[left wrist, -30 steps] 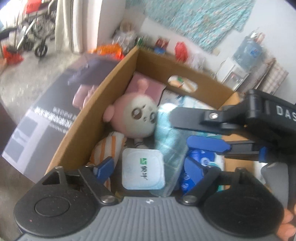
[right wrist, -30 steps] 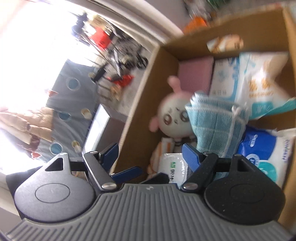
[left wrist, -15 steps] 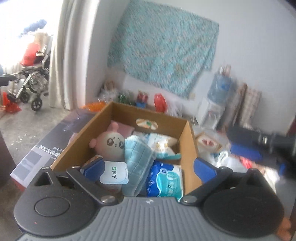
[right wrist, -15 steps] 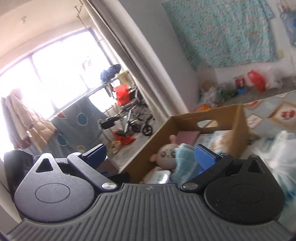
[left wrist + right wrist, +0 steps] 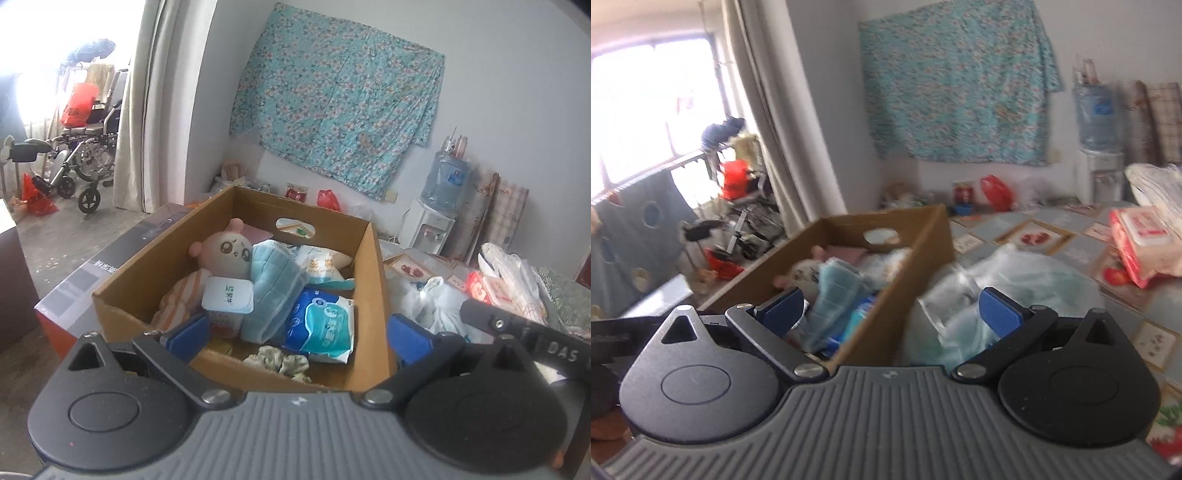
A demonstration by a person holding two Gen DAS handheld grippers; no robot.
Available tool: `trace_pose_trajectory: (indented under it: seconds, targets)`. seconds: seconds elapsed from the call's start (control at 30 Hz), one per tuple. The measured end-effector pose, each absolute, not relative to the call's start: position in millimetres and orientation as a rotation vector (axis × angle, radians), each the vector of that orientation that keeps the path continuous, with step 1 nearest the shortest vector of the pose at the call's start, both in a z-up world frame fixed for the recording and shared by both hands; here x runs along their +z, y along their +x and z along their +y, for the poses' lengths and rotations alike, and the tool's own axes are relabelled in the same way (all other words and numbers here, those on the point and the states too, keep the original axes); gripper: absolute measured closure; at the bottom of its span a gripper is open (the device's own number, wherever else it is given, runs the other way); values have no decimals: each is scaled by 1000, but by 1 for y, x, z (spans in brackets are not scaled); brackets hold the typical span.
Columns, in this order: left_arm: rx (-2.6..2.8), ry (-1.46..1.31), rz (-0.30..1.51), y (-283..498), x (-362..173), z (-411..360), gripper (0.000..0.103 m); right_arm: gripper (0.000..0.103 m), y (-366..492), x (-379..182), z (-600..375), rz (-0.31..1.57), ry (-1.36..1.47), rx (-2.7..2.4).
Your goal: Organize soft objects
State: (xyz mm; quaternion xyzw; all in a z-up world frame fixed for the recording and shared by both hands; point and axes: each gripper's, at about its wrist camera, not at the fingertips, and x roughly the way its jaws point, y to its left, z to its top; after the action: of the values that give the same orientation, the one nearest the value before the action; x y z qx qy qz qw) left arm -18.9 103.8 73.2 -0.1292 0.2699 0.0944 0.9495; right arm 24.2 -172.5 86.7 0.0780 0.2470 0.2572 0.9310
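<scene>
Now both grippers are sitting wide open with nothing in them; the left hand-held gripper point(image 5: 297, 334) is hanging over the near edge of the cardboard box point(image 5: 364, 280); the right hand-held gripper point(image 5: 890, 308) is hanging by its right wall; inside, a pink plush toy point(image 5: 229, 251) is leaning beside a blue cloth point(image 5: 273, 288), a wipes pack point(image 5: 321, 325) and a small tub point(image 5: 228, 300).

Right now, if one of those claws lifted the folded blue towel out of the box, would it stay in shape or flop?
Probably flop. The blue towel is soft cloth, folded and leaning on the plush doll inside the cardboard box, so a pinch would likely lift one layer while the rest unfolds. It looks light and not slippery, given its woven texture. It is unlikely to break.
</scene>
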Motion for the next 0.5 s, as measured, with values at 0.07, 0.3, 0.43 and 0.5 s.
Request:
trace_pose_trajectory:
  seconds: [0.07, 0.3, 0.43, 0.5]
  targets:
    - [206, -252, 548, -25, 72, 103, 0, 1, 22, 83, -171, 525, 151, 508]
    - [300, -207, 560, -35, 71, 103, 0, 1, 2, 96, -158, 445, 28, 366]
    - [336, -134, 574, -36, 74, 97, 0, 1, -8, 102, -151, 421, -29, 332]
    - [347, -105, 581, -36, 76, 94, 0, 1, -11, 104, -148, 421, -42, 325]
